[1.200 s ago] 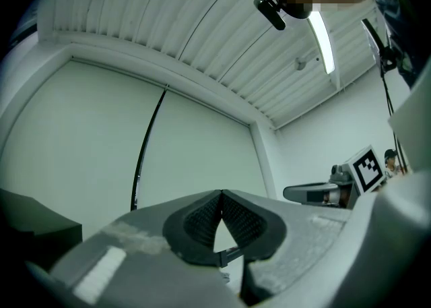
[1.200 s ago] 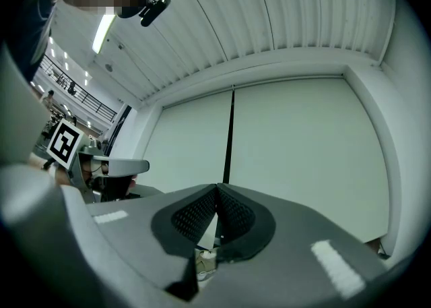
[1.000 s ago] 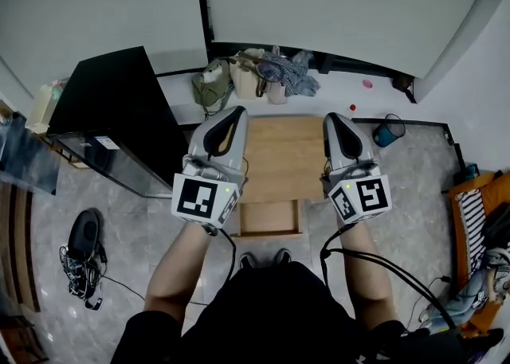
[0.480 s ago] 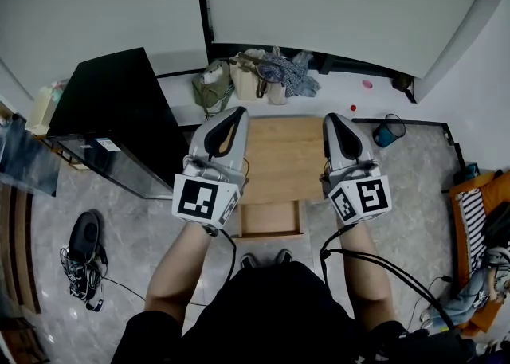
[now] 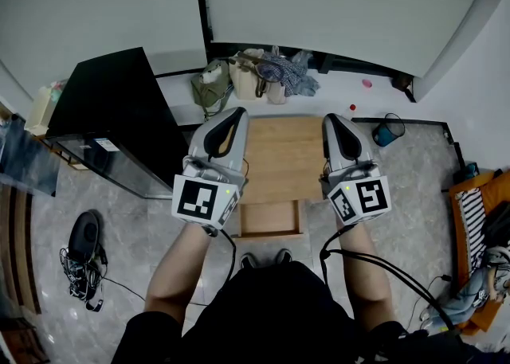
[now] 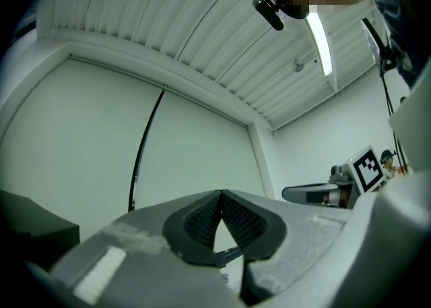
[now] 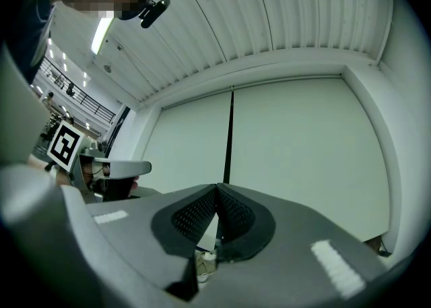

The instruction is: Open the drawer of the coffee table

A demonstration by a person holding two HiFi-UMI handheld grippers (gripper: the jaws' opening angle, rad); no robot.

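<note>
Currently both held over the wooden desk (image 5: 283, 155), my left claw (image 5: 237, 111) pressed together and empty, my right claw (image 5: 328, 119) likewise, drawer (image 5: 269, 217) standing open at the desk's near edge.

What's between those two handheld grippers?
Nothing, by the head view: between the left gripper and right gripper, only the bare wooden top of the coffee table shows, lower down.

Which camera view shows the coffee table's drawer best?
The head view: it looks down on the drawer, pulled out of the wooden coffee table's near side. The left and right gripper views face the wall and ceiling and show none of it.
</note>
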